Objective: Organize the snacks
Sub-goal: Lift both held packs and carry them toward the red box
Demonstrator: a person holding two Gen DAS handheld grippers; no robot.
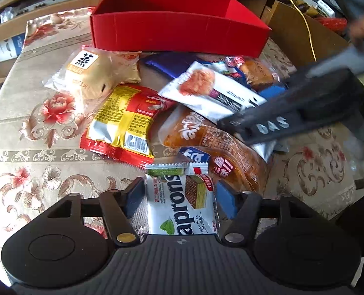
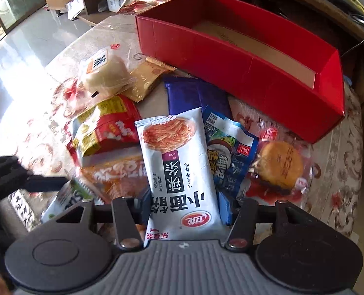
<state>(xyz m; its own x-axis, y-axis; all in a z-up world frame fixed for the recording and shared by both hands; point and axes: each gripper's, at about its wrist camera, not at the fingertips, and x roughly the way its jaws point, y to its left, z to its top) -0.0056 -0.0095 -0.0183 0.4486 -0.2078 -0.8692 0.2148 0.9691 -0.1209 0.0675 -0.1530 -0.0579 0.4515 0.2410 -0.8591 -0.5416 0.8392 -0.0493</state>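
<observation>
Straddling the wafer pack (image 1: 182,204), left gripper (image 1: 182,196) has fingers (image 1: 134,196) open either side, not visibly pinching. Red box (image 1: 177,34) sits empty beyond the pile, its near wall the edge to clear. Right gripper (image 1: 233,123) crosses over the pile.

Right view: right gripper (image 2: 183,204) fingers (image 2: 225,206) closed on the white noodle pack (image 2: 177,162), end-on for a lift. Box (image 2: 231,66) open-topped, free counter (image 2: 339,172) at right.
</observation>
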